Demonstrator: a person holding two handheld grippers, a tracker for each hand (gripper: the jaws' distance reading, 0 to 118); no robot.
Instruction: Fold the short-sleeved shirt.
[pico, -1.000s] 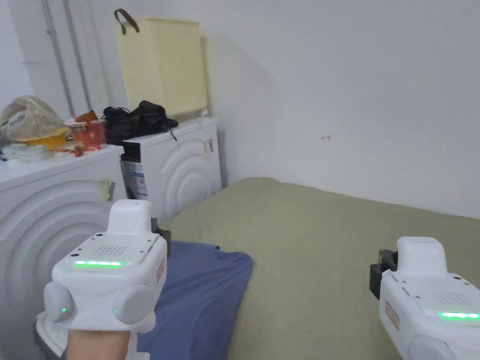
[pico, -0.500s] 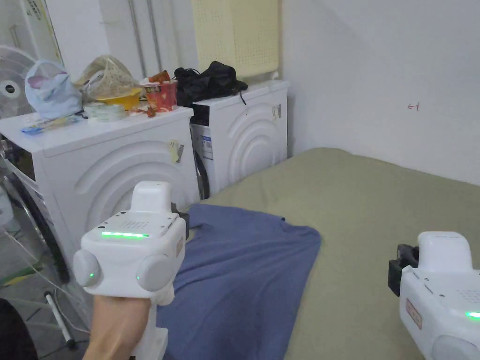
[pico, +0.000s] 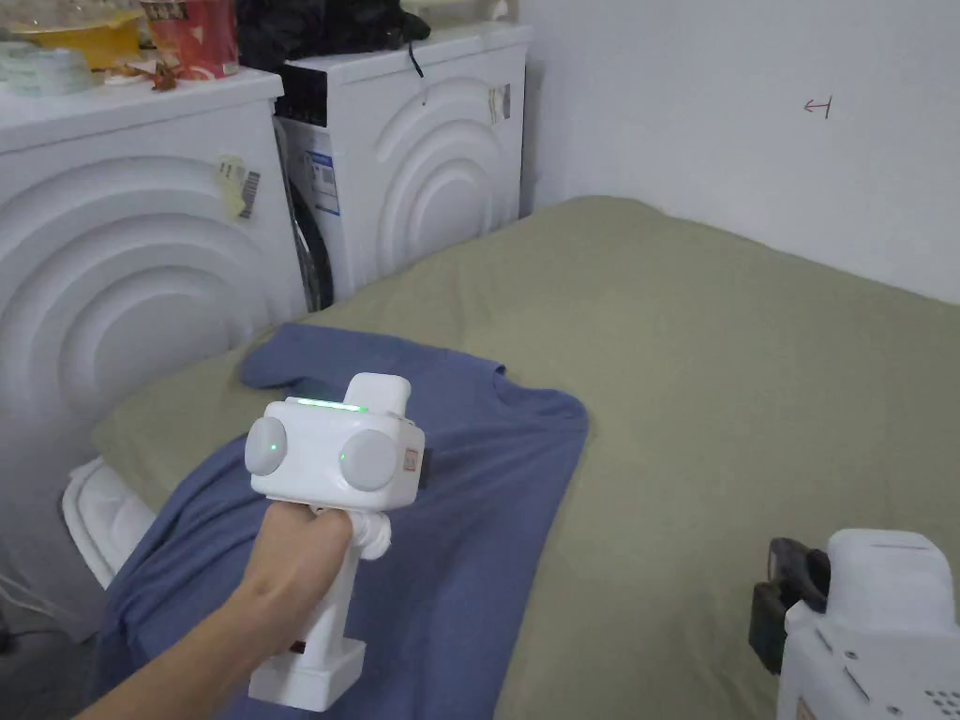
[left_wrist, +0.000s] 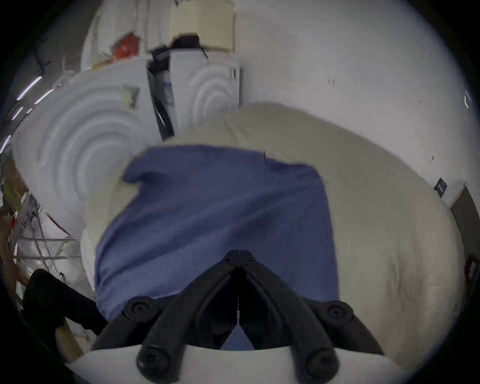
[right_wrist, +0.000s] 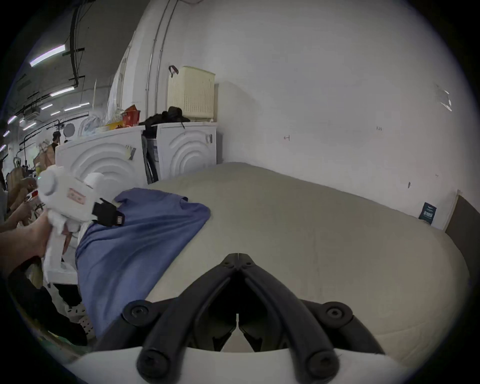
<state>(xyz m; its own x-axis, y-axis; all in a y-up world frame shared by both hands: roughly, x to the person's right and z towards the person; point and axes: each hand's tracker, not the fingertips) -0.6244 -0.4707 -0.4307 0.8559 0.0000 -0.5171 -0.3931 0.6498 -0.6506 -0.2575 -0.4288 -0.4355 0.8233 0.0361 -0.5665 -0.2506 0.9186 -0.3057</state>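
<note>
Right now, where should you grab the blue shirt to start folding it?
Probably the blue shirt by its shoulder corner beside the collar, coming from the right over the bare bed. That edge lies flat and open there, while the other side droops off the bed's edge. The left gripper hovers shut above the cloth.

The right gripper (pico: 783, 600) is cut off by the head view's lower right corner. The left gripper (pico: 424, 466) hides its jaw tips behind its white body there. The blue shirt (pico: 469, 525) runs past the bed's (pico: 712, 375) near edge, its hem unseen.
</note>
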